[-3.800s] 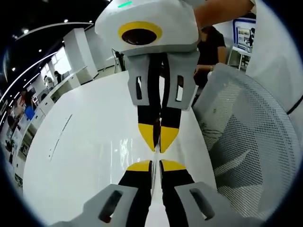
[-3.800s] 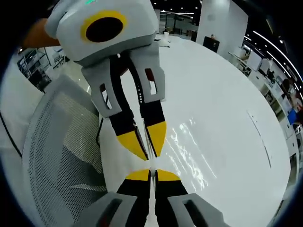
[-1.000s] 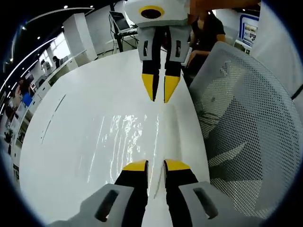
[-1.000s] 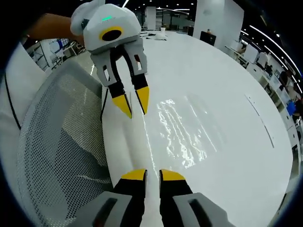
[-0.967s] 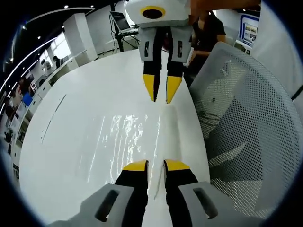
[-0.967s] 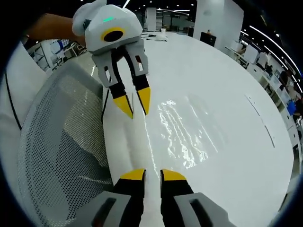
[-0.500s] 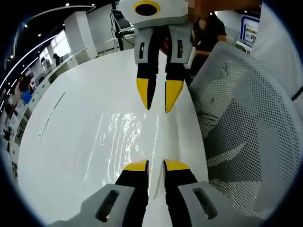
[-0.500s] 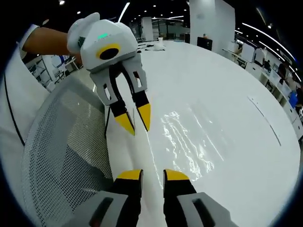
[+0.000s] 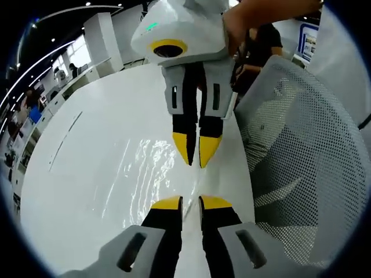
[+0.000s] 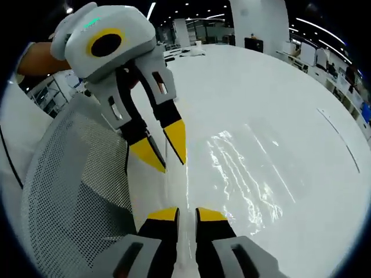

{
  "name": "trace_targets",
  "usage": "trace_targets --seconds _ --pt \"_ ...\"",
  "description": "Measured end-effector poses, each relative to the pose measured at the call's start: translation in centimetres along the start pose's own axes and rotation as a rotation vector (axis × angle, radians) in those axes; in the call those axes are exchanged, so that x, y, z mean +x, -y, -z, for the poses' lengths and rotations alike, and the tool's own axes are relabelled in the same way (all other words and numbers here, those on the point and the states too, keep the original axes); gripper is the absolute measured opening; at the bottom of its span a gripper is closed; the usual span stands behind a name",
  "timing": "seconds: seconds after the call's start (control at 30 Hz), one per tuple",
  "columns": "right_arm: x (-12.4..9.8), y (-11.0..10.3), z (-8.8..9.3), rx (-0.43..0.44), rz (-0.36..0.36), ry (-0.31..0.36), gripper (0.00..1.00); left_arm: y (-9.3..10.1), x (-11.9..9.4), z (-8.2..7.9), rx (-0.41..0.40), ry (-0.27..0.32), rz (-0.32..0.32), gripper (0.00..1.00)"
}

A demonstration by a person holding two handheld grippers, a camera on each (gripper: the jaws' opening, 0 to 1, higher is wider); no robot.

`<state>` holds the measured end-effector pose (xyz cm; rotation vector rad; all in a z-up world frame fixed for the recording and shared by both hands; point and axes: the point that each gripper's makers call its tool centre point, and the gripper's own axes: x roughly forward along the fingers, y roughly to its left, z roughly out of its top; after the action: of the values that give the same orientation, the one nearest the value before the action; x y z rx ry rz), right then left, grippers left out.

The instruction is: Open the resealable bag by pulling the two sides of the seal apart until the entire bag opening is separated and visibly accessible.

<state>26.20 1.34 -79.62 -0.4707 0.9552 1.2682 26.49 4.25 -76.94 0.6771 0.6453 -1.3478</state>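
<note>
The clear resealable bag [image 9: 152,174] lies flat on the white bench [image 9: 87,168], showing mostly as a glare-streaked, wrinkled film near the bench edge closest to the person. In the left gripper view, the left gripper [image 9: 191,202] rises from the bottom with its yellow-tipped jaws a narrow gap apart, and the bag's edge seems to run into that gap, though the film is too clear to say whether the jaws actually pinch it. Facing it, the right gripper [image 9: 194,150] comes down from the top of that view, held by a hand [image 9: 237,29], its yellow tips also narrowly apart and pointing toward the left gripper's tips, close but not touching them. The right gripper view gives the reverse: the right gripper [image 10: 186,215] at the bottom with a narrow gap between its jaws, the left gripper [image 10: 165,150] entering from the upper left with tips slightly spread, and the bag [image 10: 249,179] spreading to the right of both as a shiny rectangle on the bench [image 10: 272,92]. A white mesh chair back [image 9: 301,168] sits just beside the bench edge in the left gripper view and appears again [image 10: 75,197] on the left of the right gripper view. The left gripper view alone takes in a person in dark clothing [image 9: 261,46] beyond the bench.
</note>
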Motion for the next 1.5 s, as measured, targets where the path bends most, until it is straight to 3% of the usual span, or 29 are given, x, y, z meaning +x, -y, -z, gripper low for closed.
trace_targets --seconds 0.13,0.33,0.5,1.03,1.5 --pt "0.3 -0.3 -0.1 0.018 -0.007 0.003 0.00 0.1 0.0 0.1 0.019 0.002 0.001 0.09" --pt "-0.2 -0.2 -0.5 -0.011 -0.005 -0.012 0.00 0.7 -0.4 -1.8 0.102 0.074 0.023 0.10" --pt "-0.7 0.0 -1.0 -0.034 0.009 -0.013 0.00 1.1 0.0 -2.5 0.123 0.081 0.041 0.09" --pt "-2.8 0.8 -2.6 -0.127 0.045 0.020 0.00 0.3 1.0 -2.3 0.275 -0.013 -0.004 0.04" --pt "-5.1 2.8 -5.5 -0.092 0.179 0.121 0.00 -0.4 0.6 -2.6 0.259 -0.032 -0.039 0.00"
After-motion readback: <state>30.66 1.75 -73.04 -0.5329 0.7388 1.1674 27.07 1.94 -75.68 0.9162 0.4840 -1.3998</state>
